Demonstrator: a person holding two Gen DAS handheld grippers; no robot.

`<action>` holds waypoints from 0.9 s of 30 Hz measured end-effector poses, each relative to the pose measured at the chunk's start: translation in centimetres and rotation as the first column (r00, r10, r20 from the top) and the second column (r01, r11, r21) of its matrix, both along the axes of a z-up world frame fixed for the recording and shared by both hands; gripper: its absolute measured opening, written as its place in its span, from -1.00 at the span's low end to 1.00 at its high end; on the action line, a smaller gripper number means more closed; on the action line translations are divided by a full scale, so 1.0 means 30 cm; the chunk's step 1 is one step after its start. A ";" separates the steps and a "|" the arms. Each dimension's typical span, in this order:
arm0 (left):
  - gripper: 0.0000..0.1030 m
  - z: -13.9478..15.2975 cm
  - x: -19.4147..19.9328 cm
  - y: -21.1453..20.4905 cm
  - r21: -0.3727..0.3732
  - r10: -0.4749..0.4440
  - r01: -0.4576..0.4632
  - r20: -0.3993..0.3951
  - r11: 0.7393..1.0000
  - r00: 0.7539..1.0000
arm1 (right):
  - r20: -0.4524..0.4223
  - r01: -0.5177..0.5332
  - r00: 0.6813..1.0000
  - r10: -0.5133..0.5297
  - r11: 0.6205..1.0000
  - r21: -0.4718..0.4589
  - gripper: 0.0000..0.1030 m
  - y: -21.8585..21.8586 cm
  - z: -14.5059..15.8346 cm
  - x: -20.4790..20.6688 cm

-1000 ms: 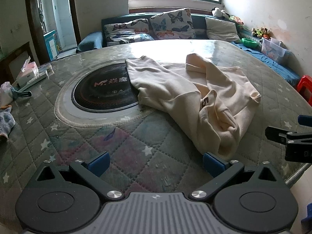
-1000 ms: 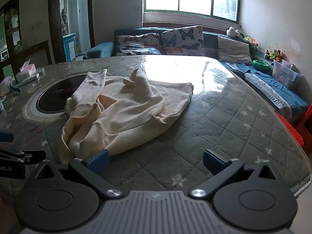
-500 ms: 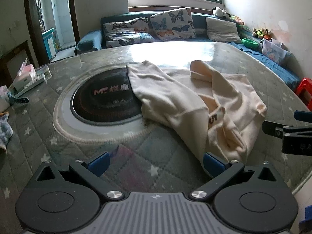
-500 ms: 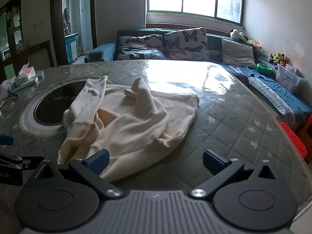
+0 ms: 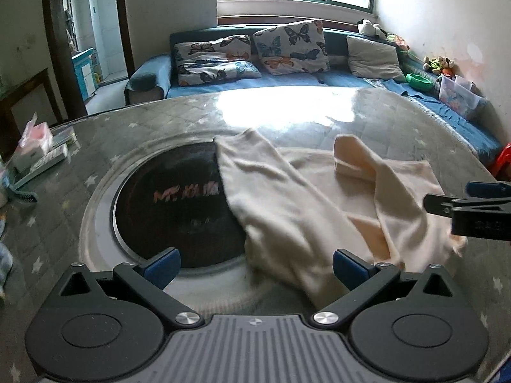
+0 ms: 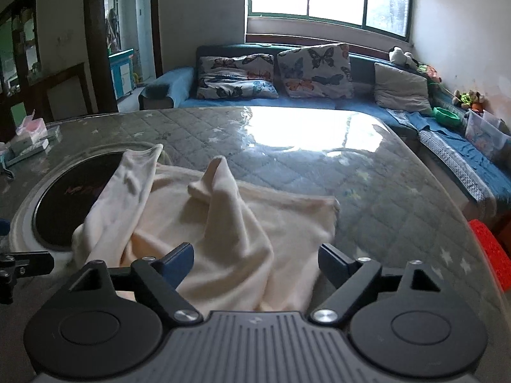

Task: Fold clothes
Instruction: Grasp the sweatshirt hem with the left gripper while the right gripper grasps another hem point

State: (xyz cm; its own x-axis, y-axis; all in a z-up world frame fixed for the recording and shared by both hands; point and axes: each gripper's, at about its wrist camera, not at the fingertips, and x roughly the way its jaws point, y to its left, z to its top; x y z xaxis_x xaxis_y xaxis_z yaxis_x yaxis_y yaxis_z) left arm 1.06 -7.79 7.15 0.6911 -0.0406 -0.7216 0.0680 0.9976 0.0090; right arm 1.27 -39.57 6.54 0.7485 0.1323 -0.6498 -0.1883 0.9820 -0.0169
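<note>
On the quilted worktop (image 5: pixel 134 127), a cream garment (image 5: pixel 297 210) lies crumpled, partly over the dark round inset (image 5: pixel 179 204), one sleeve stretched toward the far side, another ridge of cloth standing up in the middle. My left gripper (image 5: pixel 255 266) hangs over the near edge with fingers spread wide, nothing between them. My right gripper (image 6: pixel 255 260) is likewise spread and empty, above the near hem of the garment (image 6: pixel 230 233).

Step in hand, by my judgement: approach for the first grasp; no fold is made. The garment is bunched, so the next move calls for each gripper to come down on a near corner or hem, close on a single layer, then draw the cloth flat before folding.

Limits of inspection: the garment's nearest edge is hidden behind both gripper bodies. Collar and front cannot be told apart. Whether either set of fingertips touches the cloth cannot be told. Lettering on the inset is unreadable. Window glare washes out the far worktop.
</note>
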 end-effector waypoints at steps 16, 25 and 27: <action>0.70 -0.068 0.385 -0.096 0.020 -0.008 0.009 -0.024 1.000 1.000 | -0.109 -0.065 0.991 0.071 0.996 0.053 -0.32 0.049 -0.111 0.318; 0.29 -0.152 0.522 -0.111 0.025 0.018 -0.016 -0.058 1.000 0.998 | -0.045 -0.060 0.997 0.063 0.995 0.078 -0.91 -0.049 -0.055 0.255; 0.01 -0.171 0.534 -0.104 0.020 0.025 -0.023 -0.069 1.000 0.997 | -0.021 -0.045 0.999 0.047 0.996 0.082 -0.91 -0.082 -0.031 0.232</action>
State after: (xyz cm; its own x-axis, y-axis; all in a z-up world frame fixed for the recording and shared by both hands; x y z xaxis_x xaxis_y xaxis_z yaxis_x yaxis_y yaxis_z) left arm 17.07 -10.92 2.02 0.6404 -0.0107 -0.7680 0.0453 0.9987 0.0239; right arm 8.22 -42.02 5.61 0.7253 0.2196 -0.6525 -0.2329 0.9702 0.0677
